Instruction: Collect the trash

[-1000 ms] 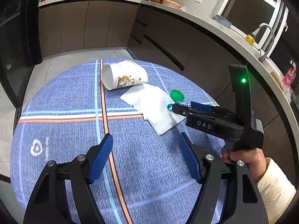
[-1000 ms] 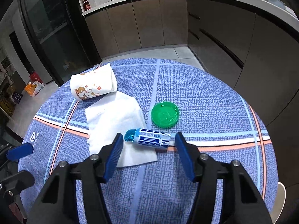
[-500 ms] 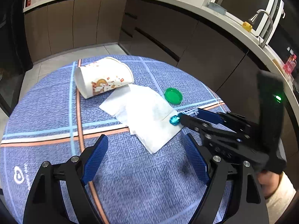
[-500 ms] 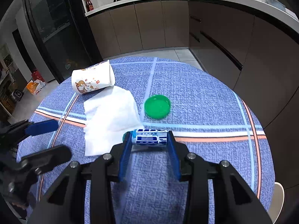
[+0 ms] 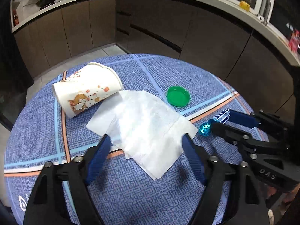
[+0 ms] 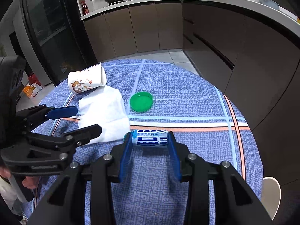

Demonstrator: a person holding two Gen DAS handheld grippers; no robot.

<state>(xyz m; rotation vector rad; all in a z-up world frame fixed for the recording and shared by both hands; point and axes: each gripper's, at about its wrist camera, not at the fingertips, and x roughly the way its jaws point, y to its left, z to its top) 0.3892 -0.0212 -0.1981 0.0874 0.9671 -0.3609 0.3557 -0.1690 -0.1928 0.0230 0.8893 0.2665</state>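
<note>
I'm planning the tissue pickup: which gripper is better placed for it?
Left. The left gripper is open with the tissue between its fingertips; the right gripper is shut on the candy wrapper.

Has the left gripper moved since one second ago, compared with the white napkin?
Yes. The left gripper has advanced toward the napkin; its open fingers now flank the napkin's near corner.

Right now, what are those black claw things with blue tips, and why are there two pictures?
They are grabbers a person holds, one in each hand, each with its own camera. One picture looks along the left gripper, the other along the right gripper. On the table lie a tipped-over paper cup, a white napkin and a green lid. The right gripper is squeezing a blue and white candy wrapper. The left one is open around the napkin's edge, holding nothing.
</note>
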